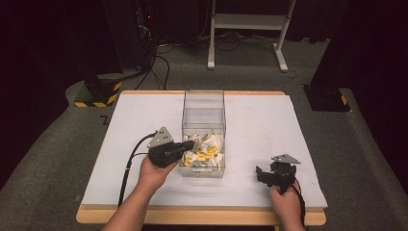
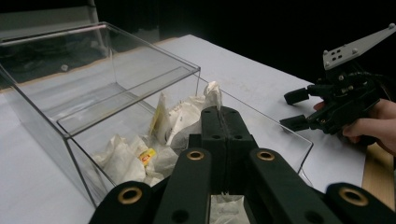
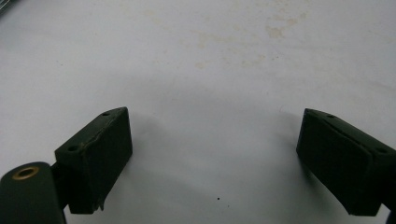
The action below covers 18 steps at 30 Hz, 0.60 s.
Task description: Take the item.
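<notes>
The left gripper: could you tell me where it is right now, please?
In the high view the left gripper sits left of centre, its shut jaws poking over the near-left rim of the clear box, above the white packets inside.

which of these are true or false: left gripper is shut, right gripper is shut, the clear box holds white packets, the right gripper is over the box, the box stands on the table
1. The left gripper is shut. True: its jaws meet at the box's rim; whether they pinch a packet I cannot tell.
2. The right gripper is shut. False: its jaws stand wide apart, nothing between them.
3. The clear box holds white packets. True, some with yellow marks.
4. The right gripper is over the box. False: it is over bare table, to the box's right.
5. The box stands on the table. True.
</notes>
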Each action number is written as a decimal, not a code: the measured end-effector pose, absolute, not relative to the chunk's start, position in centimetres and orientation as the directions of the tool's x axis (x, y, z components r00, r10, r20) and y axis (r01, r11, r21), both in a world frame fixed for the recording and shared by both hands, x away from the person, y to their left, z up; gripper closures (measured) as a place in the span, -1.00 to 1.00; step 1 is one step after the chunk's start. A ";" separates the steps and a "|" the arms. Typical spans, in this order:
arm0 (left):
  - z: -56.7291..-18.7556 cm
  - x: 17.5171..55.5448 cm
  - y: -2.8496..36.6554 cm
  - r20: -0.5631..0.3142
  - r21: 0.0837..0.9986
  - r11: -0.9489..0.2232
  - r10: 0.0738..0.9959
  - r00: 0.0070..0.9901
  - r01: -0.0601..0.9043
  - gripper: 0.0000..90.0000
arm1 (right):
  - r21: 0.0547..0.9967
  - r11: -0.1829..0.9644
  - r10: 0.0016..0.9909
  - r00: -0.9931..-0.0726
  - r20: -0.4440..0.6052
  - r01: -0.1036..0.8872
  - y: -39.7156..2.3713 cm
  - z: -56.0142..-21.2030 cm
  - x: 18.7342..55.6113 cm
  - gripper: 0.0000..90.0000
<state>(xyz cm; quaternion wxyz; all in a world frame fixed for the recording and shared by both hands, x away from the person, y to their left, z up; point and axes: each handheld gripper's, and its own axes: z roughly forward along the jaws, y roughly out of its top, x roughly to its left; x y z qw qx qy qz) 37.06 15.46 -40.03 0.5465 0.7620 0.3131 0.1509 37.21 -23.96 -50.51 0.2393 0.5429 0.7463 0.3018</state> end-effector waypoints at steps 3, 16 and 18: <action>-39.6 36.9 16.0 -0.114 0.934 -0.189 0.648 0.753 0.304 0.99 | 0.710 0.228 0.955 -0.296 -0.029 0.666 -24.0 -50.5 37.2 -0.77; -38.9 36.6 17.9 -0.108 0.944 -0.161 0.676 0.729 0.289 0.99 | 0.710 0.228 0.955 -0.296 -0.029 0.666 -24.0 -50.5 37.2 -0.77; -38.8 36.5 18.3 -0.107 0.944 -0.160 0.681 0.724 0.289 0.99 | 0.710 0.228 0.955 -0.296 -0.029 0.667 -24.0 -50.5 37.2 -0.77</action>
